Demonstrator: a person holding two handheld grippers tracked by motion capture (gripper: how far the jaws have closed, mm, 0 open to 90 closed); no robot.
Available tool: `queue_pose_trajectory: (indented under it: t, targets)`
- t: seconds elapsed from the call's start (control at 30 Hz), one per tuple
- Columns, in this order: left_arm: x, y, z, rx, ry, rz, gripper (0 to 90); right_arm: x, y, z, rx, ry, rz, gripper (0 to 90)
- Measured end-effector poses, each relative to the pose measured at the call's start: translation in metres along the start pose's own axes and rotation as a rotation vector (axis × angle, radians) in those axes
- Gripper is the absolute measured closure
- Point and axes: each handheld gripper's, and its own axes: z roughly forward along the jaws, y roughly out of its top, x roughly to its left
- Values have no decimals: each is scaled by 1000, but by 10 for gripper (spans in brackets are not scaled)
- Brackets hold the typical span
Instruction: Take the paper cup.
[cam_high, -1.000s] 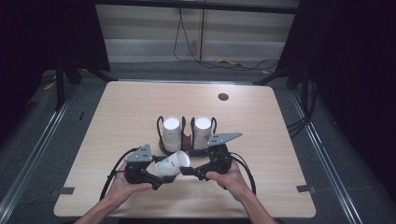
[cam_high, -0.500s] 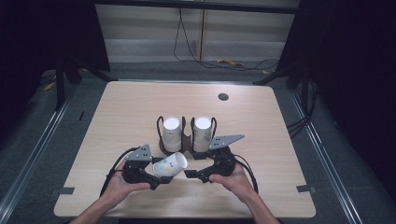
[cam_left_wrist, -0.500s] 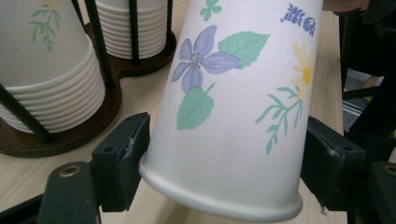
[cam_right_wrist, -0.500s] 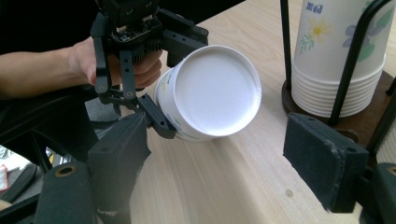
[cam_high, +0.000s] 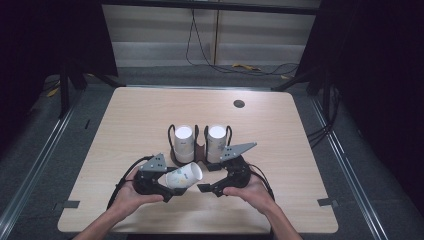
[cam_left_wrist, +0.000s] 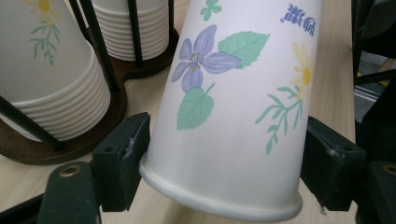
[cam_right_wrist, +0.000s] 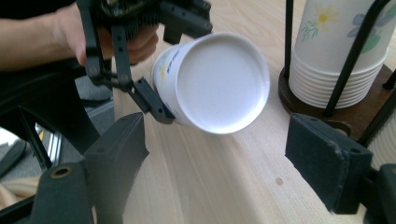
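The left gripper (cam_high: 172, 186) is clamped on a floral paper cup (cam_high: 183, 176), jaws pinching it near the rim, w/ the cup lying nearly on its side above the table (cam_high: 125, 120) and its closed base pointing toward the right gripper (cam_high: 206, 188). The right gripper's jaws stand wide apart w/ nothing between them, aimed at that base from just beside it. Main risk, as I judge it: thin paper wall plus a hard pinch near the rim could dent or ovalise the cup, and if it's passed across, the right jaws closing on the tapered base end may let it squirt out (smooth, conical, not much to bite on). Letting go on the left before the right has a firm hold would prob. drop it to the table and let it roll. Around: a dark wooden cup holder (cam_high: 200, 155) w/ black wire uprights sits just behind both grippers, carrying two stacks of upside-down cups, the left stack (cam_high: 183, 140) & the right stack (cam_high: 216, 142). The right gripper's grey plate (cam_high: 239, 150) is close to the right stack, so lifting or swinging fwd could knock an upright or tip a stack. A small dark round spot (cam_high: 239, 104) lies well apart at the far side, not in the way.
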Motion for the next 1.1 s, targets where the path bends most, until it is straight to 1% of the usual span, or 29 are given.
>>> queue_pose_trajectory:
  t: [0.03,0.1,0.17,0.2,0.23,0.3,0.37,0.43,0.47,0.5,0.53,0.57,0.63,0.7,0.73,0.77,0.8,0.83,0.9,0.93,0.97,1.07,1.1]
  targets:
    - [0,1,0,-1,0,1,240,0,1,1,7,1,-3,211]
    - [0,2,-1,17,3,14,240,0,3,2,33,1,-23,216]
    - [0,1,-1,30,1,22,240,0,3,2,36,-1,-28,216]
    - [0,1,-1,38,0,27,240,0,4,1,42,-6,-31,216]
    - [-1,0,-1,43,-2,24,242,-1,4,2,54,-14,-39,219]
    - [-2,-1,1,49,-1,32,242,-1,4,3,61,-14,-42,221]
    - [-2,-1,3,70,3,35,243,-3,3,6,90,-16,-55,221]
    - [-3,-1,4,68,2,39,243,-4,4,9,113,-18,-60,221]
    - [-4,0,5,75,1,43,243,-5,5,11,129,-17,-63,221]
    - [-4,0,5,75,1,43,243,-5,5,11,129,-17,-63,221]
    - [-4,0,5,80,-1,46,243,-6,7,12,145,-15,-72,220]
    - [-5,1,6,91,-3,57,243,-6,7,12,145,-15,-72,220]
    - [-7,1,6,101,-11,59,243,-5,9,14,171,-18,-89,218]
    - [-9,-1,6,113,-10,75,244,-3,11,16,192,-29,-108,215]
    - [-10,-2,6,115,-14,73,244,-3,12,17,203,-27,-127,214]
    - [-11,-3,7,116,-15,69,244,-1,12,18,210,-26,-132,212]
    - [-11,-3,7,122,-16,76,245,0,13,19,221,-25,-141,213]
    - [-12,-3,8,125,-17,74,245,0,13,20,226,-23,-145,212]
    - [-12,-3,9,131,-18,84,245,1,14,22,232,-17,-151,214]
    - [-13,-2,10,123,-24,83,244,2,13,23,239,-14,-149,214]
    - [-12,-2,10,124,-29,93,244,3,13,25,254,-6,-159,223]
    - [-14,-1,11,127,-28,96,246,4,13,26,265,0,-159,228]
    - [-14,-1,12,129,-31,98,246,4,13,27,280,-2,-169,228]
